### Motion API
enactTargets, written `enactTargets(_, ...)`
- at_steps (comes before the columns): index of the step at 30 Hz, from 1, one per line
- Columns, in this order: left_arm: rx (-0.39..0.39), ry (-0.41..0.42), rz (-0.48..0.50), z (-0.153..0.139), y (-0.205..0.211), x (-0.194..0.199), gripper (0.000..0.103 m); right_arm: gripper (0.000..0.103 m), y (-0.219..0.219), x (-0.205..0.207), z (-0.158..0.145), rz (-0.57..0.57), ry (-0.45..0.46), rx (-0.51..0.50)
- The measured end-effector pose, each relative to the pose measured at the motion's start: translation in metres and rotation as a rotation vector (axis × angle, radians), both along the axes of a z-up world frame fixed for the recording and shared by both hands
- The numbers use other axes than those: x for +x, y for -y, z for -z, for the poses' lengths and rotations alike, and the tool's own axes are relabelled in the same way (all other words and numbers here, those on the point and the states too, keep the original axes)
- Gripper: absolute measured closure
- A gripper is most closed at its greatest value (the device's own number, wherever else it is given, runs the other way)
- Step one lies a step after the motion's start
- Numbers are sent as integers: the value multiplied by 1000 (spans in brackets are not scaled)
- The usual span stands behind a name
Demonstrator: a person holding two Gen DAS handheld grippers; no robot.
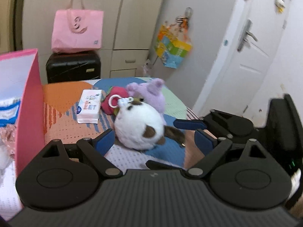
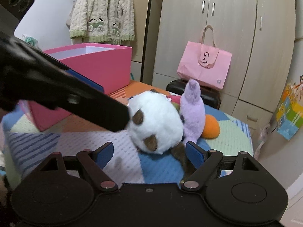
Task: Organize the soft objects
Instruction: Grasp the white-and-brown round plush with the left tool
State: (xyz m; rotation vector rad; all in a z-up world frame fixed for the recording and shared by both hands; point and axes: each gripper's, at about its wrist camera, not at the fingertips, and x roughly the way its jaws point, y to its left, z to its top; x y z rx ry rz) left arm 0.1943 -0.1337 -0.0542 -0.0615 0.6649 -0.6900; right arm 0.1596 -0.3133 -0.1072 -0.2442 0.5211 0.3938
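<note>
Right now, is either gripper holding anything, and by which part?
Nothing is held. Both the left gripper and right gripper have open jaws either side of the white plush, pads not pressing on it.

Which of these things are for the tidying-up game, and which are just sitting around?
For the job:
- white and brown plush
- purple plush
- red plush
- orange plush
- pink box
- left gripper and right gripper, both open

Just lying about:
- tissue pack
- pink bag
- black suitcase
- hanging sweater
</note>
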Motion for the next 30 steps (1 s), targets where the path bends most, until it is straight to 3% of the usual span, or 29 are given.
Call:
enactTargets(8,-19,-5,-44,18,10,23,12,16,-7,22,10,6,-31,-1)
enactTargets(12,21,59,-46,19,15,22,14,16,-10,25,10,9,-35,2)
enactTargets(18,30,4,-28,28,24,29,23,17,-9,30,12,15,-50,23)
enactTargets(20,33,-10,-41,34,25,31,36,19,-8,31,14,21,-53,23)
enactTargets(24,115,87,-29,33,33,12,39,35,-11,27,16,63,-29,-1)
enactTargets(30,136,81,-21,27,30,-1,39,36,-17,14,15,55,-10,-9)
